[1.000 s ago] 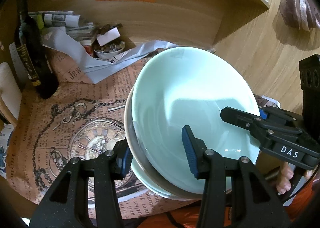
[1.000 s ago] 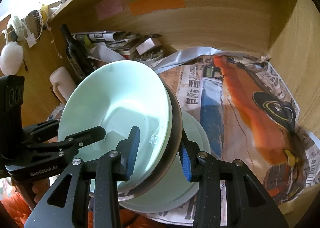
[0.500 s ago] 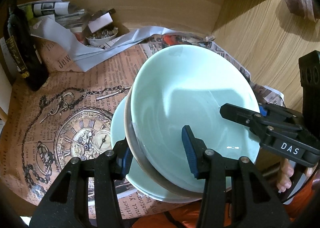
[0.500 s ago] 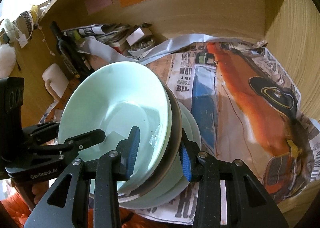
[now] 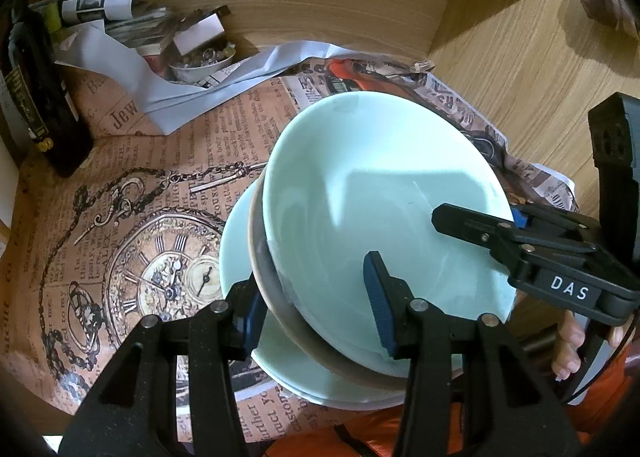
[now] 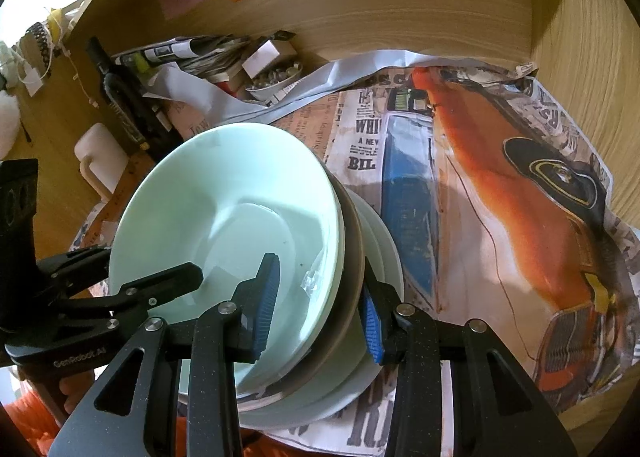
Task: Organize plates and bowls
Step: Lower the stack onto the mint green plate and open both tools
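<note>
A stack of crockery, a pale green bowl [image 5: 384, 193] nested in a brown-rimmed dish [image 5: 272, 297] over a pale green plate [image 5: 236, 241], sits tilted between both pairs of fingers. The left gripper [image 5: 316, 305] clamps the stack's near rim: one blue pad inside the bowl, the other under the plate's edge. The right gripper [image 6: 316, 305] clamps the opposite rim the same way, one pad in the bowl and one outside against the brown dish. Both sets of fingers are narrowed onto the stack.

Compared with a second ago, more of the plate shows beyond the left fingers, and the stack sits lower over the printed paper [image 5: 160, 217] lining the surface; in both views the back wall's coloured notes have slid upward. The grip itself is unchanged.

Readable writing: "DAS" [image 5: 570, 293] on the right gripper as seen from the left view, "GenRobot.AI" [image 6: 78, 359] on the left gripper as seen from the right view. Beyond the left fingers the paper shows a pocket watch with Roman numerals and the letters "Jew". Beyond the right fingers, a newspaper sheet [image 6: 500, 197] with an orange car reads "BIL". A dark bottle [image 5: 36, 97] stands far left; its label is unreadable.
</note>
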A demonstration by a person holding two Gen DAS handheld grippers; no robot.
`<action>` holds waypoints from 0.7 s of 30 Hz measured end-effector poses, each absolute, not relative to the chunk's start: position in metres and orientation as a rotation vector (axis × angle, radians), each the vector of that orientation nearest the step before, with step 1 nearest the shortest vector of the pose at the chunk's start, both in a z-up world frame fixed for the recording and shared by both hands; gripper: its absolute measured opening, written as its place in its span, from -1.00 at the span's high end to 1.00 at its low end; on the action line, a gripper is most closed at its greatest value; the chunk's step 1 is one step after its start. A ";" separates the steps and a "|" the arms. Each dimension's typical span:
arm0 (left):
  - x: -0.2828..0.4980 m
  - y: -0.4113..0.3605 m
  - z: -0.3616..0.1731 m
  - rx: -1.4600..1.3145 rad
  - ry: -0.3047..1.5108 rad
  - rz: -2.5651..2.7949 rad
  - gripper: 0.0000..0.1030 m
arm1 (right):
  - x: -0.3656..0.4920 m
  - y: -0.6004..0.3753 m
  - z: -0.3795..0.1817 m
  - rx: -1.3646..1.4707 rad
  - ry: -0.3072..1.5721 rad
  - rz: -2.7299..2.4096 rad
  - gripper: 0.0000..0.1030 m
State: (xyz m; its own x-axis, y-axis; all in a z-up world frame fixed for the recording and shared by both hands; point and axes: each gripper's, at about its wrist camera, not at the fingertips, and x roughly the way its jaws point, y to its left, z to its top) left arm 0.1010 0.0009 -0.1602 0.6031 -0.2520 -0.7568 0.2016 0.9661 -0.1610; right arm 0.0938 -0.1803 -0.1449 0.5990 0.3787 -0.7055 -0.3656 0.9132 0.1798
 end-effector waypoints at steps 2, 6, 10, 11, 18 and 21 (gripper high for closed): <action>0.101 0.001 -0.160 -0.065 0.885 -0.264 0.10 | 0.094 -0.181 -0.145 0.017 0.820 0.432 0.33; 0.102 0.001 -0.160 -0.071 0.887 -0.275 0.10 | 0.095 -0.183 -0.146 0.027 0.817 0.447 0.28; 0.101 0.002 -0.161 -0.073 0.878 -0.281 0.08 | 0.095 -0.187 -0.147 0.067 0.812 0.473 0.26; 0.100 0.002 -0.161 -0.072 0.875 -0.276 0.05 | 0.094 -0.188 -0.147 0.070 0.803 0.470 0.23; 0.085 0.012 -0.146 -0.068 0.793 -0.217 -0.06 | 0.075 -0.193 -0.128 0.028 0.670 0.425 -0.18; 0.074 0.014 -0.131 -0.067 0.726 -0.213 -0.26 | 0.064 -0.195 -0.115 0.023 0.607 0.435 -0.22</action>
State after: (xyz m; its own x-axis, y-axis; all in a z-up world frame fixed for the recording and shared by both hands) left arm 0.0735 0.0145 -0.1312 0.7270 -0.2162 -0.6517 0.1697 0.9763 -0.1346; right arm 0.0642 -0.1952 -0.1150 0.7340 0.4018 -0.5476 -0.3888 0.9096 0.1464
